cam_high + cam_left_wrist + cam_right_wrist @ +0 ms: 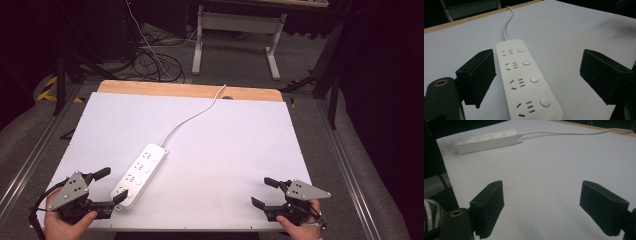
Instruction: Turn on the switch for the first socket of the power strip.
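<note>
A white power strip (138, 175) with several sockets and round buttons lies slanted on the white table top (225, 150). Its white cable (192, 117) runs off toward the table's far edge. My left gripper (111, 186) sits at the near left corner, open, and the strip's near end (529, 100) lies between its jaws without either pad touching it. At the near right, my right gripper (264, 192) is open over bare table with nothing between its jaws. In the right gripper view the power strip (487, 140) lies far off at the upper left.
A wooden strip (190, 90) borders the table's far edge. Beyond it stand a white desk frame (237, 35) and tangled cables on the floor (150, 60). Metal rails (350, 170) flank both table sides.
</note>
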A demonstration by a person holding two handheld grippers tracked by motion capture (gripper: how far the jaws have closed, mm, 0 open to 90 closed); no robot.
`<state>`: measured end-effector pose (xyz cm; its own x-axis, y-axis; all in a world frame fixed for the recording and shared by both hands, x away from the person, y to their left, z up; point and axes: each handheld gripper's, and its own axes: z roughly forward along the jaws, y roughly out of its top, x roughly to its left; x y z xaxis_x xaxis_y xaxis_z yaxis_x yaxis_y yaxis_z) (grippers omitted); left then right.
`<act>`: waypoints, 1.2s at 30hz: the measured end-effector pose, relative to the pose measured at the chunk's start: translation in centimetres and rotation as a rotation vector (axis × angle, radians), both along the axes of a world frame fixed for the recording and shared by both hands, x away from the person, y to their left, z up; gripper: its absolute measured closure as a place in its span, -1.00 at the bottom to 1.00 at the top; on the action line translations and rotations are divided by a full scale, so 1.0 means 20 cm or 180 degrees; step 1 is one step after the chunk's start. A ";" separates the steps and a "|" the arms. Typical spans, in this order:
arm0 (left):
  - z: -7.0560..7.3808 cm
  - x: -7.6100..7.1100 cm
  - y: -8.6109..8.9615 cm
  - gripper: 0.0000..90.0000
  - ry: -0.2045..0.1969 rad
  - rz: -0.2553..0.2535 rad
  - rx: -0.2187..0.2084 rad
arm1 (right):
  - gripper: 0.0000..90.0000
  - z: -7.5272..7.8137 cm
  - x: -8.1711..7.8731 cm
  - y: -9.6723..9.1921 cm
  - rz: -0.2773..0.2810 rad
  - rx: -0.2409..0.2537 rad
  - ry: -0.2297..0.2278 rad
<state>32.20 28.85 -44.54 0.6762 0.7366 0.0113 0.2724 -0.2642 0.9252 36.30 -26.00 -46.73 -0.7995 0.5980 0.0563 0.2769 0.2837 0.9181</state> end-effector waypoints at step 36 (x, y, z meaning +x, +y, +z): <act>0.16 0.05 -0.05 -0.67 0.0063 -0.0111 0.0106 | -0.53 -0.02 0.00 0.03 0.0037 -0.0176 0.0014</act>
<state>33.22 27.87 -41.41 0.7019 0.7120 0.0218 0.2806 -0.3044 0.9103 36.36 -25.40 -47.15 -0.8062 0.5911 0.0271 0.2774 0.3371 0.8997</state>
